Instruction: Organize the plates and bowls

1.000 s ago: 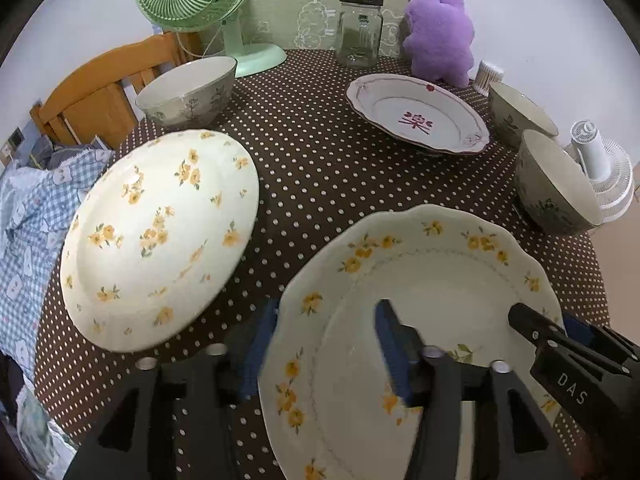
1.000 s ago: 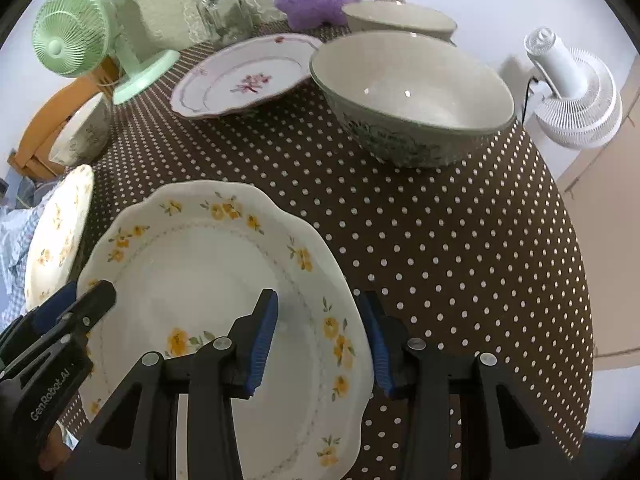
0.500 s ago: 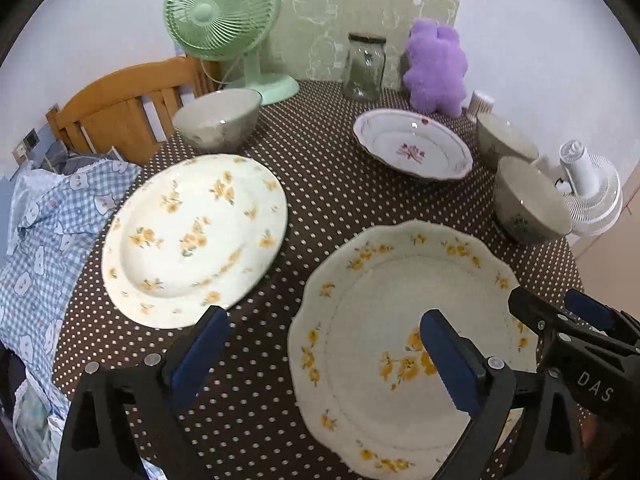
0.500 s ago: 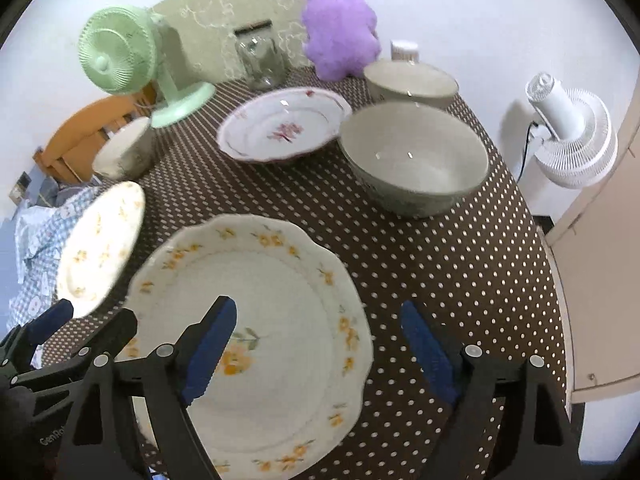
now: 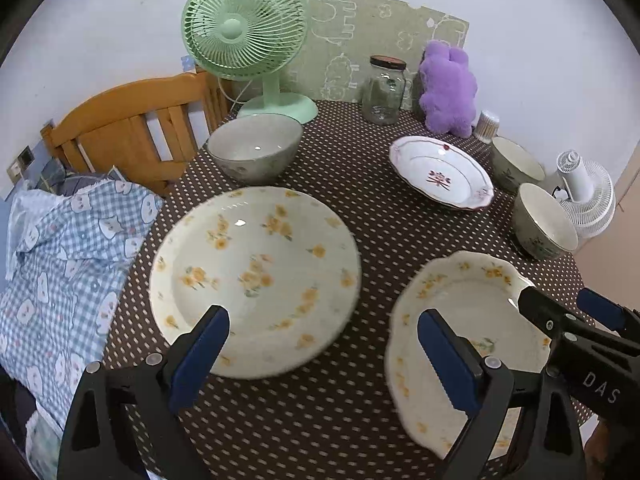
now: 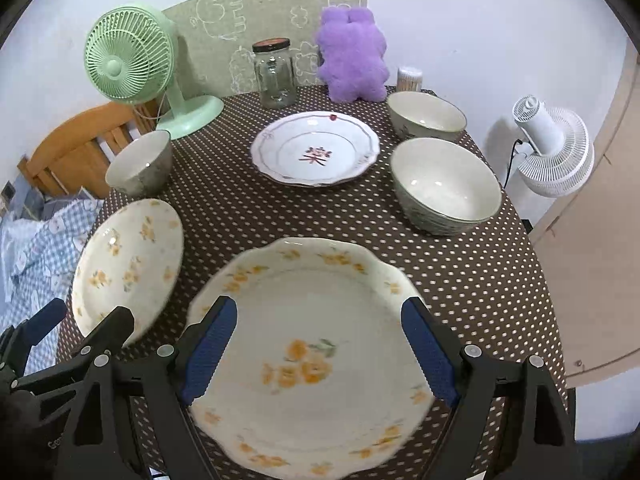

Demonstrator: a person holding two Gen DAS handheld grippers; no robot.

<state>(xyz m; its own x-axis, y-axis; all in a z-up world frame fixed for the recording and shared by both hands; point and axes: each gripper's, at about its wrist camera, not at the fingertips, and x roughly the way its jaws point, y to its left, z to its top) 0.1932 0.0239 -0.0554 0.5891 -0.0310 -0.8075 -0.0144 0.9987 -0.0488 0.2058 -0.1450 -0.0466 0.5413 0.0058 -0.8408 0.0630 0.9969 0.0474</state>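
Setting: a round counter (image 5: pixel 352 184) under a brown polka-dot cloth, against a white wall, with a green fan (image 5: pixel 244 24), a glass jar (image 5: pixel 384 90) and a purple plush toy (image 5: pixel 448 88) at the back; a wooden chair (image 5: pixel 132 132) stands at its left.

Left wrist view, tool: the left tool (image 5: pixel 322 356) stands wide, nothing between its blue pads; it hangs above the cloth between two plates.
Left wrist view, plates: the round flowered plate (image 5: pixel 256 276) lies ahead and to the left, its near rim just past the left pad; the scalloped flowered plate (image 5: pixel 472 344) lies to the right, partly behind the right pad.
Left wrist view, bowls: one grey bowl (image 5: pixel 256 152) behind the round plate; two more at the far right.

Right wrist view, tool: the right tool (image 6: pixel 320 354) is wide and empty, centred over the scalloped flowered plate (image 6: pixel 316 356), which rests flat on the cloth.
Right wrist view, others: the red-patterned plate (image 6: pixel 316 152) is straight ahead, well apart; the near bowl (image 6: pixel 444 188) and far bowl (image 6: pixel 426 116) lie ahead to the right, near each other.

Key relation: the round plate is nearer the left tool, the two right bowls nearer the right tool; likely a stacking move comes next.
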